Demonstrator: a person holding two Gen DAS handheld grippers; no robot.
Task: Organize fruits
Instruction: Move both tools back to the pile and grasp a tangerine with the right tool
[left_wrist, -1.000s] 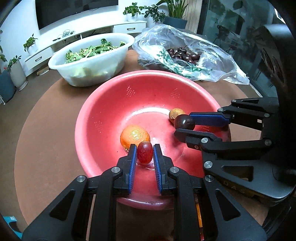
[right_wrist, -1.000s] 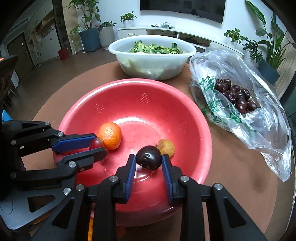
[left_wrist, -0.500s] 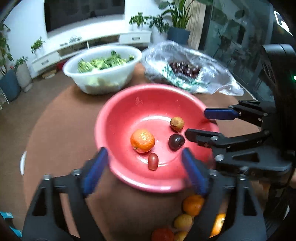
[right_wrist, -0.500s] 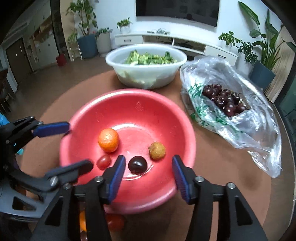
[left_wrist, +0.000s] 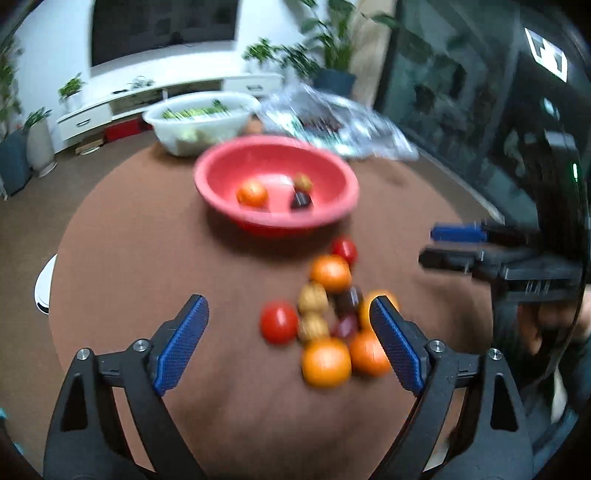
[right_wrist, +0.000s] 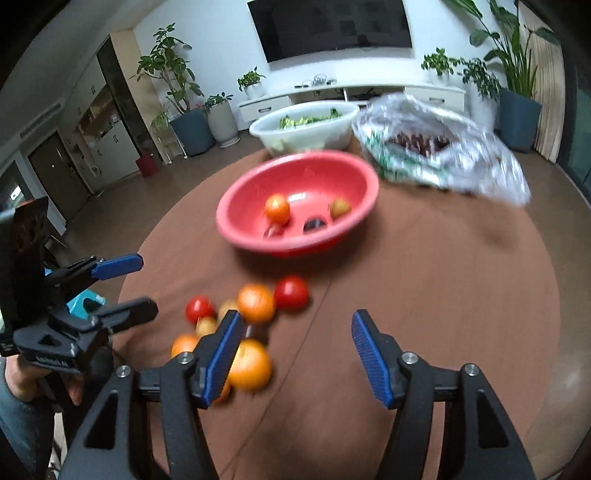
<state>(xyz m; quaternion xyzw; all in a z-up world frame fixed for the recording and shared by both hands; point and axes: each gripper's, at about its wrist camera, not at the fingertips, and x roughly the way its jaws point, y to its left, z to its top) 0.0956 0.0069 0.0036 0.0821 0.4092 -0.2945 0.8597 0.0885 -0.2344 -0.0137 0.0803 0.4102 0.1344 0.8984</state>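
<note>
1. I see the brown round table (left_wrist: 155, 258) filling both views, with the red bowl (right_wrist: 240, 225) toward its far side and the white bowl of greens (right_wrist: 266, 133) and plastic bag (right_wrist: 480, 155) beyond that.
2. The bowl holds four pieces: an orange (right_wrist: 277, 209), a tan fruit, a dark plum (left_wrist: 301, 200) and a small red one.
3. The loose fruit pile (left_wrist: 328, 310) sits on the bare table on the near side of the bowl, and I judge it the next target.
4. My left gripper (left_wrist: 290, 343) hangs right over that pile, tilted down at it, jaws spread wide and empty; the pile lies between and just ahead of its fingers, toward the right one.
5. My right gripper (right_wrist: 297, 354) is also wide and empty; the pile lies off its left finger (right_wrist: 221, 354), so left is better placed.
6. The round fruits offer no long axis; any approach works.
</note>
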